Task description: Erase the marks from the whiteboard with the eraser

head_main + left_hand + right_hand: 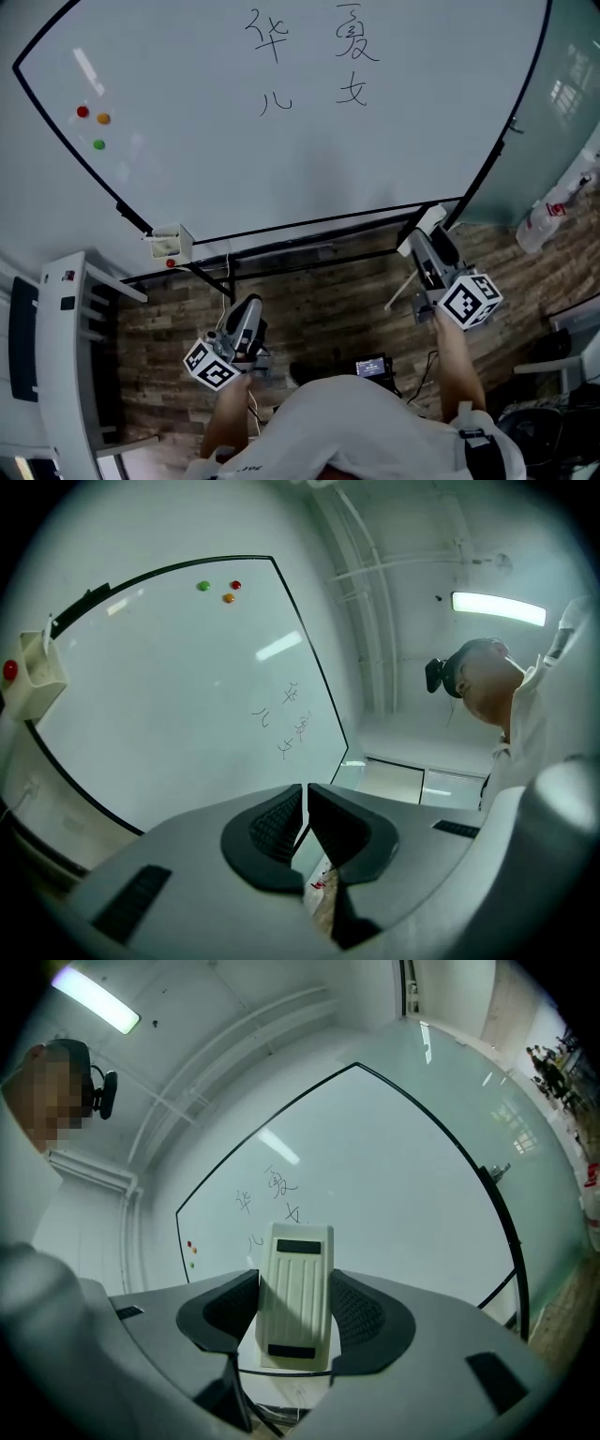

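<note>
- Eraser (296, 1296): cream, ribbed, upright between the jaws of the right gripper (295, 1281), pinched by its two long sides. Long axis along the jaws, top end poking out past them toward the board.
- Right gripper: parted just to the eraser's width and closed firmly on it. Down by the lower right corner of the whiteboard (281, 159), seemingly apart from its surface.
- Marks (354, 42): four handwritten characters in two rows, high on the board, all unwiped. Up and to the left of the eraser in the head view, well apart from it.
- Coming move, by judgement: up and leftward with the right arm, then the eraser pressed onto the board. Likely first in reach, the right-hand pair of characters.
- Left gripper (305, 803): squeezed to a thin slit, nothing in it. Lower and further from the board, so probably no part in the wiping.
- Further out: three small magnets (82, 112), red, orange and green, at the board's left. A small tray (169, 242) at its lower left corner, and wood floor (319, 309) beneath.
</note>
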